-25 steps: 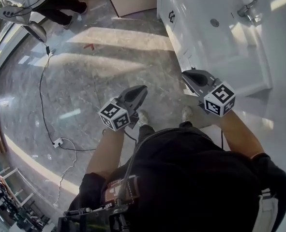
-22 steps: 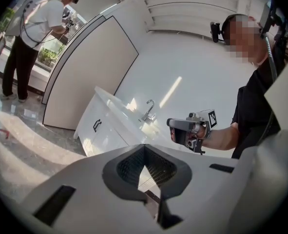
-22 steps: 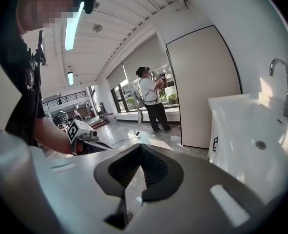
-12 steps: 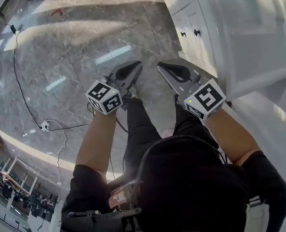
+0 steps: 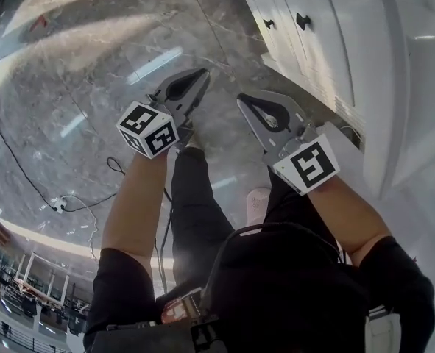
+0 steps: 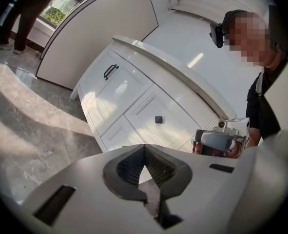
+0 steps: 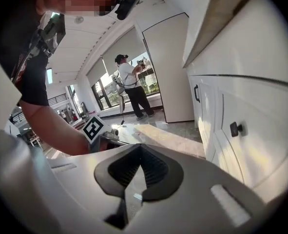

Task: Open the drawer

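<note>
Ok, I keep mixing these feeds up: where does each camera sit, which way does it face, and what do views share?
Head view: on the person's head, facing steeply down at the grey marble floor; forearms, legs, left tool, right tool show.
Left gripper view: on the left tool, looking along its shut jaws at the white panelled cabinet; right tool at right.
Right gripper view: on the right tool, looking along the cabinet front toward distant windows; the left forearm shows.
Shared: all three show the cabinet.

Grey marble floor point(image 5: 77, 72), black cable point(image 5: 6, 140) — distant person point(image 7: 132, 87)
</note>
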{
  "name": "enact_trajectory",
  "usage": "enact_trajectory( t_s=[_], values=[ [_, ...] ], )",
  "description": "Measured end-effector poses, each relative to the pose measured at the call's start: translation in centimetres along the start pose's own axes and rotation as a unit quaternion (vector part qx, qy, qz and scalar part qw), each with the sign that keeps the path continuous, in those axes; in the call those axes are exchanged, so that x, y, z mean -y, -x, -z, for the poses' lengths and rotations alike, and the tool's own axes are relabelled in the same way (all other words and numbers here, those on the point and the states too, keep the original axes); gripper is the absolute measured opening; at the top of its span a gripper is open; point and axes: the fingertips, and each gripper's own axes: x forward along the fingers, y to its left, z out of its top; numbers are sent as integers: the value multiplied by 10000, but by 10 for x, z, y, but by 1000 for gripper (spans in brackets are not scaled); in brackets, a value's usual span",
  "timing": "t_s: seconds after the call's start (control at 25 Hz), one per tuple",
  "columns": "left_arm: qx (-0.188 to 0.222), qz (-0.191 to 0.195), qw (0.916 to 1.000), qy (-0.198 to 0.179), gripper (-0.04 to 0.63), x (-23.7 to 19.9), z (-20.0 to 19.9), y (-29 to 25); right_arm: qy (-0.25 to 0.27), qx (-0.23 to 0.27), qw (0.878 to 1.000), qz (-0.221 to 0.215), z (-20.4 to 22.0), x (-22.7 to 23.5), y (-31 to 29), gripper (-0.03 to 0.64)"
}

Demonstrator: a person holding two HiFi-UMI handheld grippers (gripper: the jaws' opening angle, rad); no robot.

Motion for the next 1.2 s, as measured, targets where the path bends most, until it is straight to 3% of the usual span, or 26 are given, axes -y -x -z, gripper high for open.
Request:
enact_trajectory(
  t_s=[0.28,0.56,0.8,1.08,1.2],
  values=[
    [-162,373,9992,-34,0,-44,32,-80,125,11,9998,131,51,28,-12,2],
    [-290,718,9970,-36,0,-73,64,-148,232,-342,9991,8,104,45,-6,2],
    [-406,966,9943,185,2,-86,86,-184,325,-542,9980,-35,125,51,1,2],
    [-407,1137,9910,570,156,-94,88,-225,389,-497,9980,-57,126,54,-3,2],
    [-431,1215,9882,824,178,-93,87,-238,332,-628,9974,89,133,61,1,2]
  ],
)
